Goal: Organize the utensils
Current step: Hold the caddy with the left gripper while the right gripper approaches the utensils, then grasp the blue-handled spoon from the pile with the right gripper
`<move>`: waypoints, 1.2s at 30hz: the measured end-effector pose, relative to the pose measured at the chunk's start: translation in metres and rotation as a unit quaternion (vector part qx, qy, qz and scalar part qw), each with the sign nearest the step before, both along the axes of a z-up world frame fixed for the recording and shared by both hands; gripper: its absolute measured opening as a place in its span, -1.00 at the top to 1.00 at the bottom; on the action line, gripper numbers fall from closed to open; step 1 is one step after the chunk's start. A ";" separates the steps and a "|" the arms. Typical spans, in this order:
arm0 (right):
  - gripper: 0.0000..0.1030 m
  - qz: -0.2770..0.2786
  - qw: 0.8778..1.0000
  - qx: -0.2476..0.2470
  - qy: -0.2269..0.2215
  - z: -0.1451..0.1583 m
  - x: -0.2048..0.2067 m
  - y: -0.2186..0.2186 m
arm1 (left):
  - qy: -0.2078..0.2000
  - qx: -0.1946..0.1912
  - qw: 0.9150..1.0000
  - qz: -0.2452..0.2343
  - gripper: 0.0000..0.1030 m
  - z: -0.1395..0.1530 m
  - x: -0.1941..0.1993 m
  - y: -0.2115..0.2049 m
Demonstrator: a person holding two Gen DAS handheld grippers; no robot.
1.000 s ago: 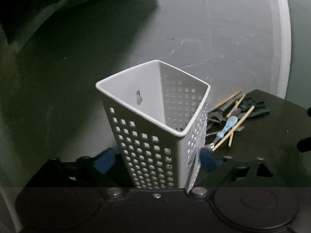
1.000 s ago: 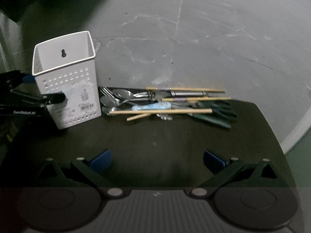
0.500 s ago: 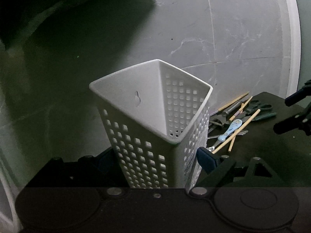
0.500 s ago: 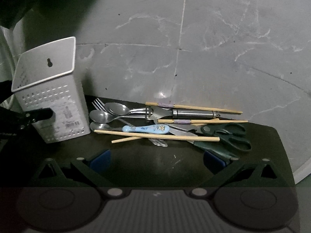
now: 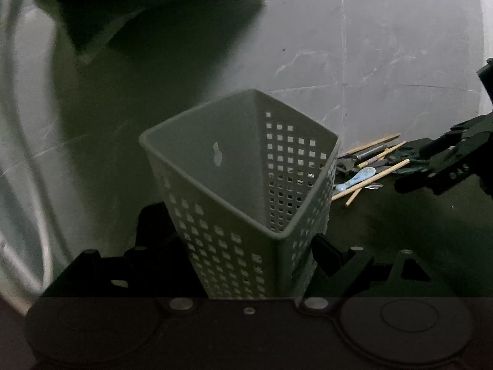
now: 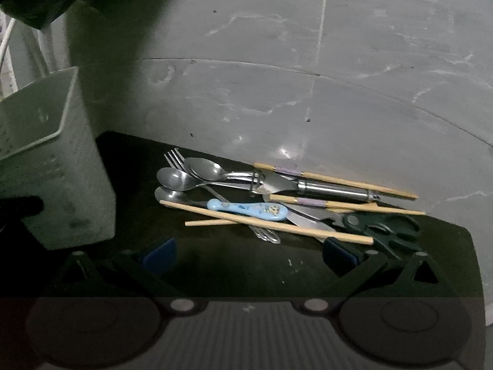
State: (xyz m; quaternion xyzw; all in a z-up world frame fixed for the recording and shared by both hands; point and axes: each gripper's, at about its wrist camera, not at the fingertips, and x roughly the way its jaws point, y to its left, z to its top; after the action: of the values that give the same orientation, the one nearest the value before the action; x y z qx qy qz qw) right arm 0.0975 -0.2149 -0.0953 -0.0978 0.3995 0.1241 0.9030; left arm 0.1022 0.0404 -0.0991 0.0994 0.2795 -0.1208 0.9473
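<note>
A white perforated utensil basket (image 5: pixel 234 185) stands tilted between the fingers of my left gripper (image 5: pixel 237 246), which is shut on its lower sides; the left finger is partly hidden behind it. In the right wrist view the same basket (image 6: pixel 61 169) fills the left edge. A heap of utensils lies to its right: steel spoons (image 6: pixel 185 178), a fork (image 6: pixel 174 157), a blue-handled spoon (image 6: pixel 246 209), wooden chopsticks (image 6: pixel 262 222) and dark green scissors (image 6: pixel 388 231). My right gripper (image 6: pixel 249 254) hangs open just in front of the heap, holding nothing.
The utensils lie on a dark table top (image 6: pixel 246 271) whose far edge runs just behind the heap. Beyond it is grey marbled floor (image 6: pixel 308 92). A dark bulky object (image 5: pixel 138 0) sits at the upper left. The right gripper's arm (image 5: pixel 437 166) shows at the left wrist view's right edge.
The left jaws have come together onto the basket and carried it leftward, tilting it. The right gripper has moved in closer to the utensil heap. The scene has darkened.
</note>
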 end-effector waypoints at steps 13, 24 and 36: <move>-0.64 0.028 0.999 -0.027 -0.014 -0.015 0.023 0.031 | 0.007 0.002 0.996 0.093 -0.74 0.000 -0.029 -0.024; -0.19 0.081 0.996 -0.039 -0.021 -0.039 0.033 0.080 | 0.004 -0.002 0.994 0.109 -0.74 0.001 -0.028 -0.025; 0.04 0.099 0.993 -0.068 0.006 -0.055 0.043 0.106 | 0.006 -0.006 0.994 0.113 -0.74 0.003 -0.030 -0.022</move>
State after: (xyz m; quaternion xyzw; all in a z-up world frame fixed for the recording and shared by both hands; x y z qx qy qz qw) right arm 0.1405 -0.1086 -0.1505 -0.1971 0.4007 0.1862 0.8752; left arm 0.0720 0.0182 -0.0965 0.0610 0.2939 -0.0150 0.9538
